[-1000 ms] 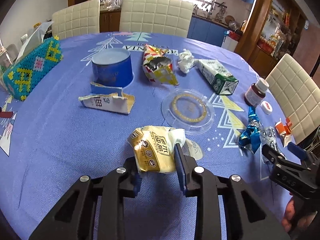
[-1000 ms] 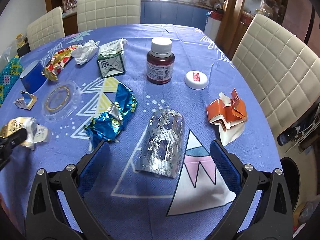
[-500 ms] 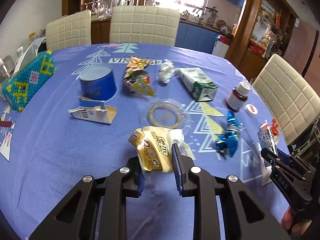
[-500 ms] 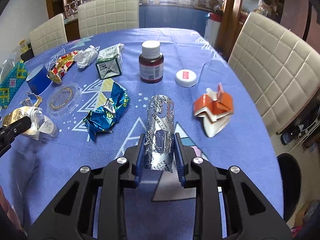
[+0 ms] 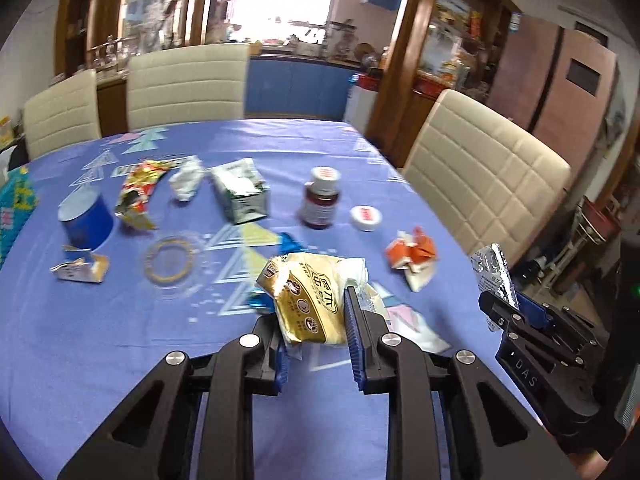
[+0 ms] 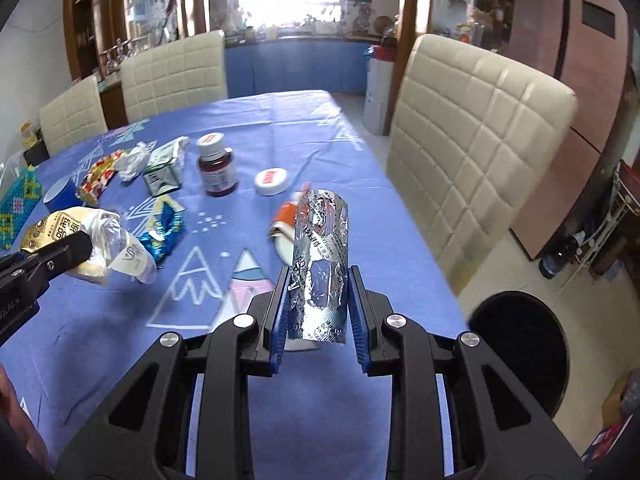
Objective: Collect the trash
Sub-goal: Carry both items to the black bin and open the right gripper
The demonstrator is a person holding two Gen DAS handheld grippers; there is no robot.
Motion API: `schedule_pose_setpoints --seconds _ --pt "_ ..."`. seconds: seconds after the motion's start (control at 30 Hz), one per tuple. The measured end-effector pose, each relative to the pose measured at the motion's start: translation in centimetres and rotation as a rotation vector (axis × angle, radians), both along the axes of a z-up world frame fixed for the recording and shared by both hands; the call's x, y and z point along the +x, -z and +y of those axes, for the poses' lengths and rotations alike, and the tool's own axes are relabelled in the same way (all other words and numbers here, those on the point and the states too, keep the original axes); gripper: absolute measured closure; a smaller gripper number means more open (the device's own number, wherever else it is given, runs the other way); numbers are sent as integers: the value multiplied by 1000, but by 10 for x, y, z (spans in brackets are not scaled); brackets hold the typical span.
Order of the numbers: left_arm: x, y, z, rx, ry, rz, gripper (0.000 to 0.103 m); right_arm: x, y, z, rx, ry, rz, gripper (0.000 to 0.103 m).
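My left gripper is shut on a yellow snack wrapper and holds it above the blue tablecloth. My right gripper is shut on a silver blister pack, lifted above the table's right edge; it also shows in the left wrist view. The wrapper also shows in the right wrist view. A black round bin stands on the floor at the lower right.
On the table lie an orange carton scrap, a white cap, a brown bottle, a green carton, a blue foil wrapper, a blue cup, a clear lid. Cream chairs surround it.
Both grippers have lifted and swung to the right with their trash. The right gripper, open one second ago, closed on the blister pack and raised it; the bin has come into view.
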State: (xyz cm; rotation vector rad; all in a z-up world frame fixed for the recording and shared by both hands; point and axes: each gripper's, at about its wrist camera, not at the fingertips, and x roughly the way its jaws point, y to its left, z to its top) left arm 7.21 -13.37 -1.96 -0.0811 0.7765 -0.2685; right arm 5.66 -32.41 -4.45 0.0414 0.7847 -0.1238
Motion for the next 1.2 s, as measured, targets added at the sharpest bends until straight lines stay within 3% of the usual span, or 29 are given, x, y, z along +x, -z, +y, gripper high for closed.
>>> schedule_pose_setpoints --seconds 0.3,0.73,0.9,0.93,1.03,1.2 --pt "-10 3 -92 -88 236 45 80 -37 2 -82 -26 169 -5 74" --pt "-17 6 -205 -45 391 55 80 -55 21 -173 -13 304 39 73" --pt "-14 9 -227 -31 409 64 80 -58 22 -190 3 328 40 60" --pt "-14 10 -233 -26 416 68 80 -59 22 -194 10 336 35 50" --pt "-16 9 -245 -16 436 71 80 -64 22 -201 -3 368 25 48" --pt "-24 8 -269 -5 478 62 80 -77 21 -225 -36 476 -7 33"
